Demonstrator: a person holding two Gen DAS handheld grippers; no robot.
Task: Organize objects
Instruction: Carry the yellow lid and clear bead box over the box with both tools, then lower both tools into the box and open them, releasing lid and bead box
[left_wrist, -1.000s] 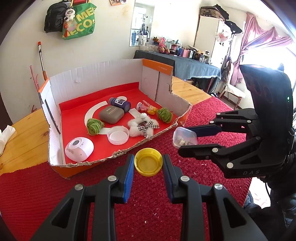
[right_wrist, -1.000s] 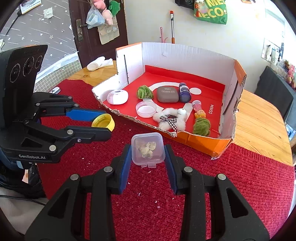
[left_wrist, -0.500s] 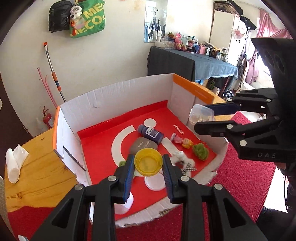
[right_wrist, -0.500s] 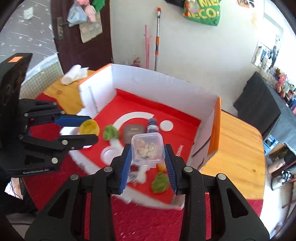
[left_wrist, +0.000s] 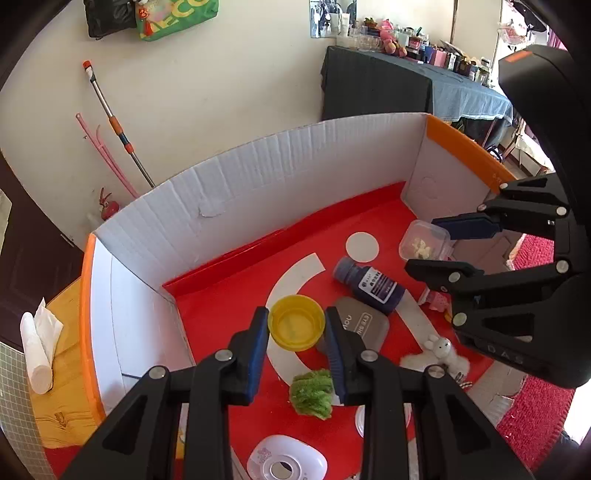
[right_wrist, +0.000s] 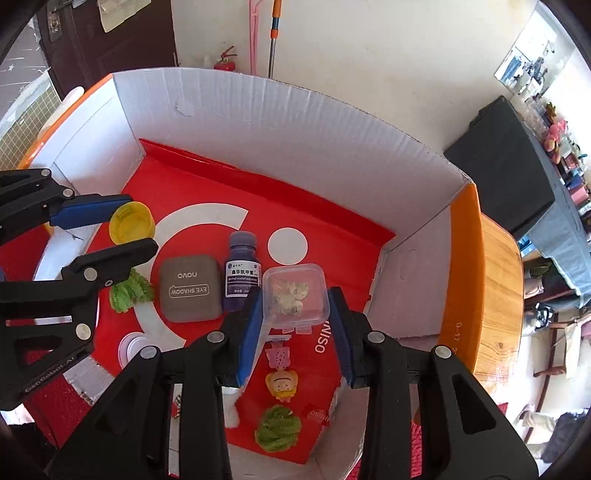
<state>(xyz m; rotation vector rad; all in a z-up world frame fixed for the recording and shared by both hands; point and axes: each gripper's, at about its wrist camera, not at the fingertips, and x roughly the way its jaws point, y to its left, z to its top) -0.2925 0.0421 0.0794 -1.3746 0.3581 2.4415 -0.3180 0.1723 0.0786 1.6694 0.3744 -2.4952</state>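
The yellow cap (left_wrist: 296, 327) is sitting open side up, clamped between the blue pads of the left gripper (left_wrist: 296, 341), hanging over the red floor of the cardboard box (left_wrist: 258, 177) near its left wall. The small clear lidded container (right_wrist: 295, 293), showing pale crumpled contents, is being gripped level between the pads of the right gripper (right_wrist: 295, 325), hanging over the box floor just right of the lying purple bottle (right_wrist: 242, 273) and near the right wall.
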